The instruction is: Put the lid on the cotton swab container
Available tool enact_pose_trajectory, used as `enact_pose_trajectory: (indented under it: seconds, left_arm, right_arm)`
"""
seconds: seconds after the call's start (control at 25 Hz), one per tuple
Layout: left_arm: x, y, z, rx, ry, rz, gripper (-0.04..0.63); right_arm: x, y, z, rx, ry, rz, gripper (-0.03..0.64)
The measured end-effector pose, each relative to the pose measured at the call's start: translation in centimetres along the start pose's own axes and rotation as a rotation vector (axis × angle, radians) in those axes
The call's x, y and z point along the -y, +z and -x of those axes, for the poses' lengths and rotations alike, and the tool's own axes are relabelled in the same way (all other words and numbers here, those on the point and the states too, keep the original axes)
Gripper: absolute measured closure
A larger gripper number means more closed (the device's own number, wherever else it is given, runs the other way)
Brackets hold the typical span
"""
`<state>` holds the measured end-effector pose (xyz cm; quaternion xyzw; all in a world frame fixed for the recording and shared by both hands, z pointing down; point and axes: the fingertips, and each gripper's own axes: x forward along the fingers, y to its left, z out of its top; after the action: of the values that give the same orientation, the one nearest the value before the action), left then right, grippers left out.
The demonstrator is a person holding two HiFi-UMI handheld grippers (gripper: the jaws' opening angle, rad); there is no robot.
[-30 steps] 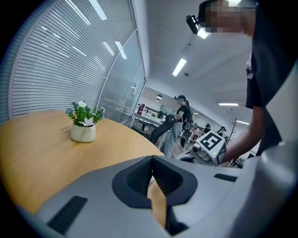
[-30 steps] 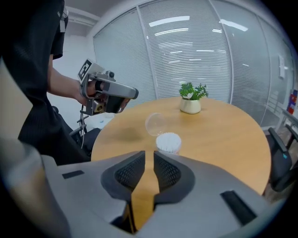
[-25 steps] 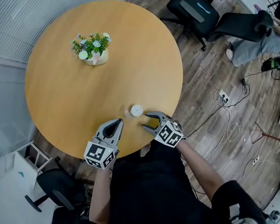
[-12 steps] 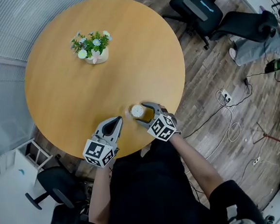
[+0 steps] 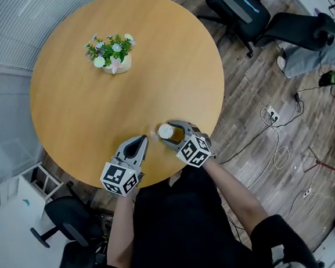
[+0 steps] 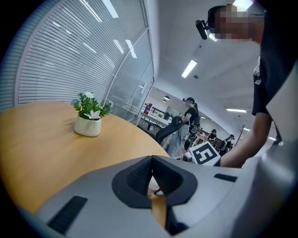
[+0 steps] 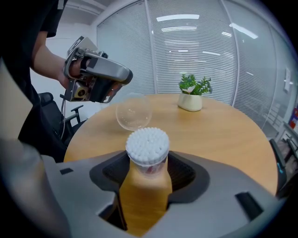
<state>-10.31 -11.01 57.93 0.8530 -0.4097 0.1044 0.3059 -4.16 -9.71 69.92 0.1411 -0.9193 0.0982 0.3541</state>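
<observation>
The cotton swab container stands open near the front edge of the round wooden table, its white swab tips showing. My right gripper reaches around it. Its jaws have just been closing with the container between them, and the pads touch both of its sides. The clear round lid rests on the table just beyond, between the two grippers. My left gripper hovers a short way left of the container with its jaws together and nothing held.
A white pot of flowers stands at the far side of the table. The table edge runs close under both grippers. Office chairs and loose cables are on the wooden floor to the right.
My right gripper slid in toward the container and now has it between its jaws; a second ago it stood just to the container's right. The left gripper has barely moved.
</observation>
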Motion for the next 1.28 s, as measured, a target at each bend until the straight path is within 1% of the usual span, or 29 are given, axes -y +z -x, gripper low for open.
enact_pose_trajectory:
  seconds: [0.16,0.32,0.48,0.68,1.0,1.28]
  left_arm:
    - [-0.3,-0.1,0.0,0.003,0.007,0.013,0.589]
    - [-1.3,-0.2,0.1,0.018,0.027,0.073,0.589]
    - [-1.7,-1.1,-0.3,-0.023,0.029,0.068,0.589]
    - [-1.8,-1.2,-1.1,-0.013,0.027,0.102,0.589]
    - [-1.2,-2.3,-1.8,-0.049,0.005,0.09,0.589]
    - [0.1,-2.4,-3.1,-0.069,-0.038,0.072,0.589]
  right_arm:
    - [0.0,0.1,0.0,0.004,0.005,-0.003,0.374]
    - [0.0,0.1,0.0,0.006,0.001,-0.007,0.376]
    - [0.0,0.1,0.0,0.007,0.001,-0.016,0.376]
    - [0.0,0.2,0.1,0.009,0.001,-0.024,0.376]
    - [-0.1,0.1,0.0,0.01,-0.002,-0.028,0.376]
    - [0.0,0.2,0.0,0.018,-0.001,-0.035,0.376]
